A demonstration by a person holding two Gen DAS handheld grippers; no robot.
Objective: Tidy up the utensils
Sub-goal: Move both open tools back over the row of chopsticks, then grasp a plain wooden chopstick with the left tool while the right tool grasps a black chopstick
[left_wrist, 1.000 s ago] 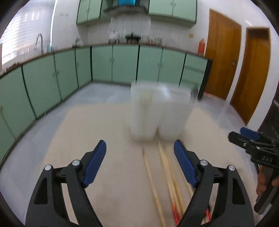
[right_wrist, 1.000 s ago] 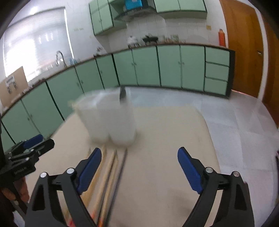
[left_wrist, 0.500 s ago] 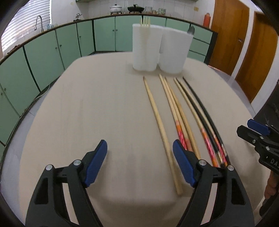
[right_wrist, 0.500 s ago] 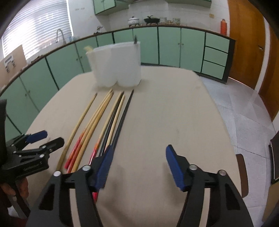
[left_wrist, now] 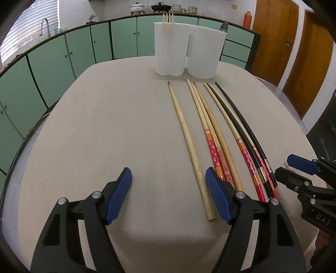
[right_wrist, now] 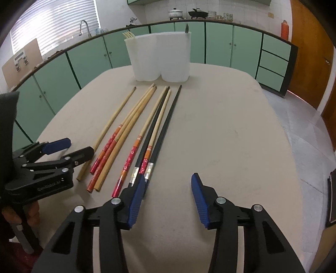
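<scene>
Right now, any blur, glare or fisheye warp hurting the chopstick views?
Left wrist: sharp, chopsticks crisp; fisheye bows the cabinets and table edge. Right wrist: also sharp; window blinds blown out, soft shadow under the left gripper.

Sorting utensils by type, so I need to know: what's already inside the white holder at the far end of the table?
Pale fork tines poke above the white holder on one side, a spoon tip on the other. Its opaque walls hide everything lower.

We had both wrist cameras angled down, close over the table's (left_wrist: 105, 126) near edge, left beside right; both views shared the chopsticks (right_wrist: 134, 117) and white holder (left_wrist: 187, 48).
</scene>
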